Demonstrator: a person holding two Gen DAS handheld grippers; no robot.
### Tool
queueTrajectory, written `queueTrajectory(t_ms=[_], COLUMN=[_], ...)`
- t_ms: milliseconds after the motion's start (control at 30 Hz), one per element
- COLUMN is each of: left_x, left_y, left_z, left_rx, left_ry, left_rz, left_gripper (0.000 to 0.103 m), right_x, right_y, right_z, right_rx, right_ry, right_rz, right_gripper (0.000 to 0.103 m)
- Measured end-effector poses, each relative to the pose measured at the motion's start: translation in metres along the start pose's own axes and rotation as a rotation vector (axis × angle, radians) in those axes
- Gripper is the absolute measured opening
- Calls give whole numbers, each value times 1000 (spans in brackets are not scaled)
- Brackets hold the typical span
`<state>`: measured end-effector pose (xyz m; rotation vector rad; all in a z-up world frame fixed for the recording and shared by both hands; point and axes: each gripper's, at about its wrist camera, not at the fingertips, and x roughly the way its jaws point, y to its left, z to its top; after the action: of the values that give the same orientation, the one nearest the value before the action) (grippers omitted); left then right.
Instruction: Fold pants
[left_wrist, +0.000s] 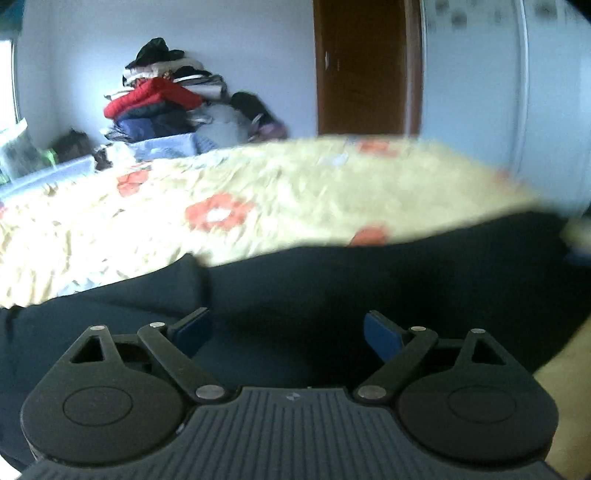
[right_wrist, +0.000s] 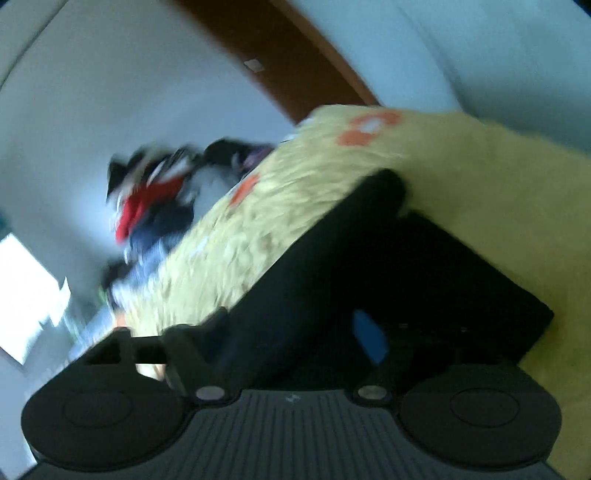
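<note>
a: where are the pants (left_wrist: 332, 295)?

b: on the bedspread (left_wrist: 258, 192), at its near edge, dark and lying flat.

a: folded?

b: partly, i judge. the right wrist view shows a squared slab with a rolled edge; at least one fold is left.

a: axis?

b: along that near edge, in the left view.

a: grippers?

b: left gripper (left_wrist: 288, 328) and right gripper (right_wrist: 295, 332) both gape wide, holding nothing.

Bed with yellow floral bedspread (left_wrist: 280, 192). Clothes pile (left_wrist: 162, 99) against white wall (left_wrist: 240, 48), brown door (left_wrist: 364, 66) right of it. Possibly plastic bins (left_wrist: 51, 173) far left, blurred.
</note>
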<state>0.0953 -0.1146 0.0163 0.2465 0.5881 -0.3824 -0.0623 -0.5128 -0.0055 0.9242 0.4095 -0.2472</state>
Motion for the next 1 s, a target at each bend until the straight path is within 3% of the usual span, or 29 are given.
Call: queueTrajectory(t_ms=[67, 133, 200, 333, 433, 500, 667, 767, 900, 1000], left_x=[13, 9, 11, 16, 11, 9, 10, 10, 10, 10], left_y=[-5, -1, 1, 9, 8, 6, 6, 7, 7, 7], left_z=[-12, -25, -25, -27, -29, -28, -28, -28, -27, -28], left_rx=[17, 4, -6, -62, -68, -69, -77, -81, -83, -82], left_ry=[38, -7, -3, 23, 24, 25, 27, 29, 29, 29], left_rz=[-13, -8, 4, -28, -33, -33, -39, -42, -44, -44], left_gripper=[91, 97, 102, 103, 103, 103, 103, 103, 103, 103], right_x=[12, 31, 45, 88, 125, 138, 94, 60, 44, 53], right_y=[-8, 2, 16, 72, 105, 115, 97, 75, 38, 22], right_z=[9, 21, 30, 50, 57, 64, 73, 74, 71, 64], right_rx=[71, 113, 125, 35, -39, -50, -58, -100, -89, -66], right_ry=[37, 84, 128, 184, 233, 207, -55, -148, -73, -3], right_rz=[55, 52, 57, 157, 220, 165, 182, 161, 143, 130], right_gripper=[78, 78, 79, 101, 100, 100, 100, 100, 98, 86])
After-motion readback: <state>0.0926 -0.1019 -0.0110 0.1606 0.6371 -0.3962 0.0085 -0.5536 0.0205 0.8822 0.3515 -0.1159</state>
